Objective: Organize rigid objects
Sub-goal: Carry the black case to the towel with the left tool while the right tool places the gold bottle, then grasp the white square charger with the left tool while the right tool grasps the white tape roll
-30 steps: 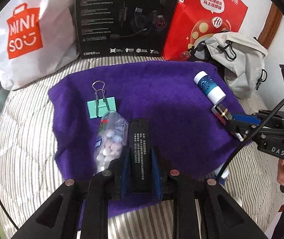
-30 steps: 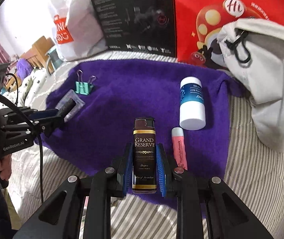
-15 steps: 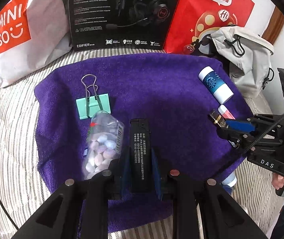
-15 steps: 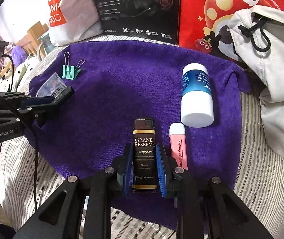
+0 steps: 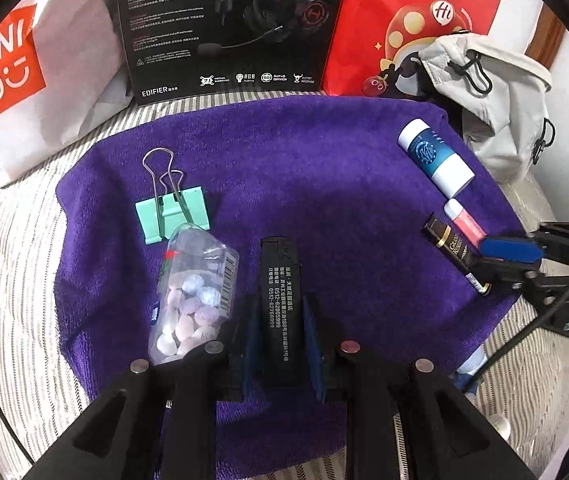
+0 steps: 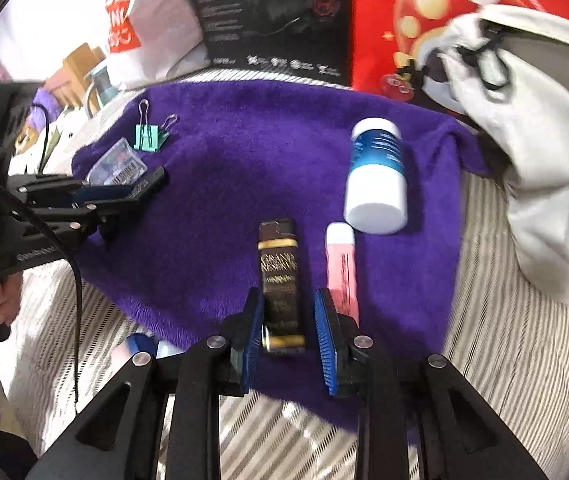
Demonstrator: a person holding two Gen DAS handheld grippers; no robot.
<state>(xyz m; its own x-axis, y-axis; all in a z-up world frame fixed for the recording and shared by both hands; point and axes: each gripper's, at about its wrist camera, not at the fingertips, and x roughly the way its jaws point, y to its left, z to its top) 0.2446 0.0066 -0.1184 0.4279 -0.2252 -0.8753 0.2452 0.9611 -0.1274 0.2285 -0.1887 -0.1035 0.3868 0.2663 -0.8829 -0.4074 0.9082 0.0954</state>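
Note:
On a purple towel, my left gripper is shut on a black lighter printed with white text. Just to its left lie a clear candy bottle and a mint binder clip. My right gripper stands open, its blue pads apart on either side of a brown Grand Reserve lighter that lies on the towel. A pink lip balm lies right beside it, and a blue and white bottle further back.
A white Miniso bag, a black headset box, a red paper bag and a pale backpack ring the towel's far side. Striped bedding surrounds it. A small blue and white item lies off the towel's near edge.
My right gripper's jaws have parted, letting go of the brown lighter beside the lip balm. My left gripper has moved forward, still holding the black lighter.

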